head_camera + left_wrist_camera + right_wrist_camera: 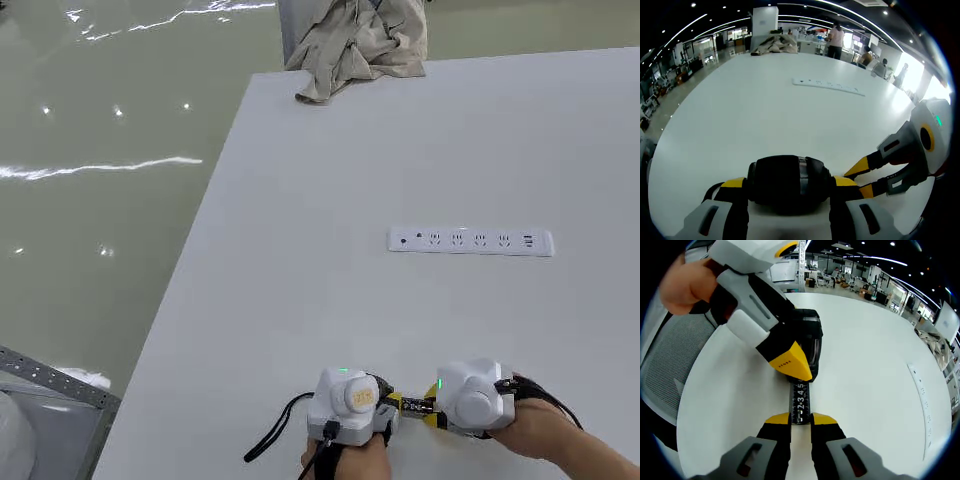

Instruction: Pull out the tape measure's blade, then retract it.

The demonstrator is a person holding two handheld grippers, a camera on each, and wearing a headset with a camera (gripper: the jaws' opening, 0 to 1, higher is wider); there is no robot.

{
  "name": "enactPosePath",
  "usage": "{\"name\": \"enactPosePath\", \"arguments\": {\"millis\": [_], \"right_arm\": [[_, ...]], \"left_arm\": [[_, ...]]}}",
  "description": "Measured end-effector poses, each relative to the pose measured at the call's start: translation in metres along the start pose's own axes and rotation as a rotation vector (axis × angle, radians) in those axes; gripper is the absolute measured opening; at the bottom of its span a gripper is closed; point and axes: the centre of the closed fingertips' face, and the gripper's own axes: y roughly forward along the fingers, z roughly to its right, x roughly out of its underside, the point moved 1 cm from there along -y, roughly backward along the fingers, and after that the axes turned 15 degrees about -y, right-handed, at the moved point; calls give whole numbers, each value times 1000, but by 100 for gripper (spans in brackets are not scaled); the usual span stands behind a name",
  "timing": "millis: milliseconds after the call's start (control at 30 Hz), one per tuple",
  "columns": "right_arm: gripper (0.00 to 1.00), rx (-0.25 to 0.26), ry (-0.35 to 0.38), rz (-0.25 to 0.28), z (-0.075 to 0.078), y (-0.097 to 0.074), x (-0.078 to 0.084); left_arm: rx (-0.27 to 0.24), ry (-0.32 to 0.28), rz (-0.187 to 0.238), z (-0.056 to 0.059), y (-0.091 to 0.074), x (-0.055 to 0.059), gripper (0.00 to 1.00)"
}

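I'm working low on the table (pixel 300 300), close to its near edge, w/ the left edge slanting away beside me toward the far corner. Past that edge are green floor (pixel 100 200) and a metal rack (pixel 45 378). In the right gripper view a mesh chair (pixel 670 370) sits just beyond the table rim. Ahead and to the right there's lots of bare top: the power strip (pixel 470 241) lies well apart from the tongs, and the cloth heap (pixel 355 45) is far off at the back corner.

The left tongs (pixel 790 182) are clamped on the tape measure (pixel 790 177), one yellow tip on each side of its black case. The right tongs (pixel 800 418) are closed on the blade (pixel 800 401), pinching it near its end. A short stretch is out, digits 2-5 legible.

Hard to see: in the head view the case is mostly under the left tongs, w/ just a bit of blade showing btw the two. The blade's end hook is buried in the right tongs. A black strap (pixel 268 438) curls out beside my left hand (pixel 350 462); where it attaches is hidden. That hand and my right hand (pixel 535 430) are cut by the frame bottom, and the cloth heap is cut at the top.

Count: 1 tape measure, 1 blade, 2 tongs, 1 power strip, 1 cloth heap, 1 chair. People (pixel 835 36) stand far behind the table in the left gripper view, too small to count.
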Motion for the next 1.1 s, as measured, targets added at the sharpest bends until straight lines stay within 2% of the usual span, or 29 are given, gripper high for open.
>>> {"name": "enactPosePath", "arguments": {"millis": [1100], "right_arm": [[14,-10,-15,10,5,12,-16]], "left_arm": [[-1,-2,-7,0,0,1,63]]}}
